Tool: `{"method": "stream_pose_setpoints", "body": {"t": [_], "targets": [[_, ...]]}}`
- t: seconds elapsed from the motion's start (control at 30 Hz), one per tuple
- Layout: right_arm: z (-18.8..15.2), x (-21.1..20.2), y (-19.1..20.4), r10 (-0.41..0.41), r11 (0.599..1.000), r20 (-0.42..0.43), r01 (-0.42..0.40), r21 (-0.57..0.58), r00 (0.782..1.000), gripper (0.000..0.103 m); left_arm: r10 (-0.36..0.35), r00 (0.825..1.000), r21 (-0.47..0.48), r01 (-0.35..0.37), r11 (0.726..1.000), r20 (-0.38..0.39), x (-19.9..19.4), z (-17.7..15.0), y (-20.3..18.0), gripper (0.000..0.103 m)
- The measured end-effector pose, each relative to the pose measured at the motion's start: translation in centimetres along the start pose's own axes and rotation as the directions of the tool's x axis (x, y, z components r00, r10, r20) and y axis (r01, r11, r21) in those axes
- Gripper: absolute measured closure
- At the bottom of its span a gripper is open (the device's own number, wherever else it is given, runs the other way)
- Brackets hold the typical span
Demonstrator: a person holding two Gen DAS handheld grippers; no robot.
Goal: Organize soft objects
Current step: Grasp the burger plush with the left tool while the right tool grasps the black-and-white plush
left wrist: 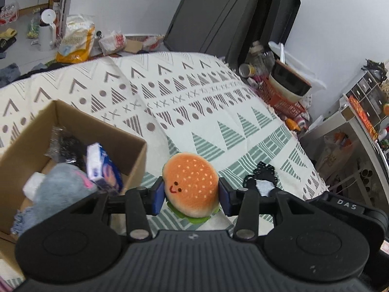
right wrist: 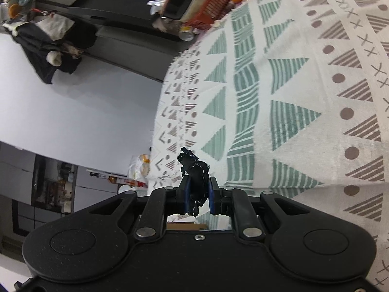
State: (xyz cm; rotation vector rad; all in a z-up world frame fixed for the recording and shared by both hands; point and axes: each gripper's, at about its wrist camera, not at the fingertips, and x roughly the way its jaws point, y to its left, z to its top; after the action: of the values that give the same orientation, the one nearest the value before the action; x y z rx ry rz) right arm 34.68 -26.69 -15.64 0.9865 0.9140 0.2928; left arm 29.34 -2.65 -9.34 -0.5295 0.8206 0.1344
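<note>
On my left wrist view, the left gripper [left wrist: 192, 193] pinches a round plush hamburger toy with a smiling face [left wrist: 190, 182] between its blue pads, above the patterned white, green and grey cloth [left wrist: 218, 112]. Just to its left I see an open brown cardboard box [left wrist: 73, 131] holding a grey fluffy plush [left wrist: 60, 185] and a blue-and-white packet [left wrist: 104, 168]. On my right wrist view, the right gripper [right wrist: 198, 198] is clamped on a crumpled black fabric piece with white stitching [right wrist: 194, 172], beside the same cloth [right wrist: 304, 85].
</note>
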Motion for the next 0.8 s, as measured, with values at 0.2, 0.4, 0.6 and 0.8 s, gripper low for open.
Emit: {"method": "stream_pose_setpoints", "body": {"t": [0.2, 0.4, 0.6, 0.8], "targets": [[-0.8, -1.2, 1.8, 0.046, 0.998, -0.005, -0.046, -0.046, 0.999, 0.088, 0.017, 1.000, -0.026, -0.016, 1.000, 0.018, -1.8, -0.1, 1.6, 0.059], [-1.9, -2.0, 3.5, 0.062, 0.995, -0.013, -0.063, -0.078, 0.998, 0.088, 0.034, 0.999, -0.046, -0.032, 0.998, 0.034, -3.6, 0.0, 3.3, 0.059], [-3.0, -2.2, 5.0, 0.095, 0.988, -0.033, -0.098, -0.123, 0.995, 0.088, 0.055, 0.997, -0.072, -0.051, 0.996, 0.058, -5.2, 0.4, 5.2, 0.059], [-4.6, -1.0, 5.9, 0.085, 0.984, -0.067, -0.095, -0.154, 0.994, 0.088, 0.083, 0.994, -0.103, -0.076, 0.992, 0.065, -6.3, 0.7, 7.3, 0.059]]}}
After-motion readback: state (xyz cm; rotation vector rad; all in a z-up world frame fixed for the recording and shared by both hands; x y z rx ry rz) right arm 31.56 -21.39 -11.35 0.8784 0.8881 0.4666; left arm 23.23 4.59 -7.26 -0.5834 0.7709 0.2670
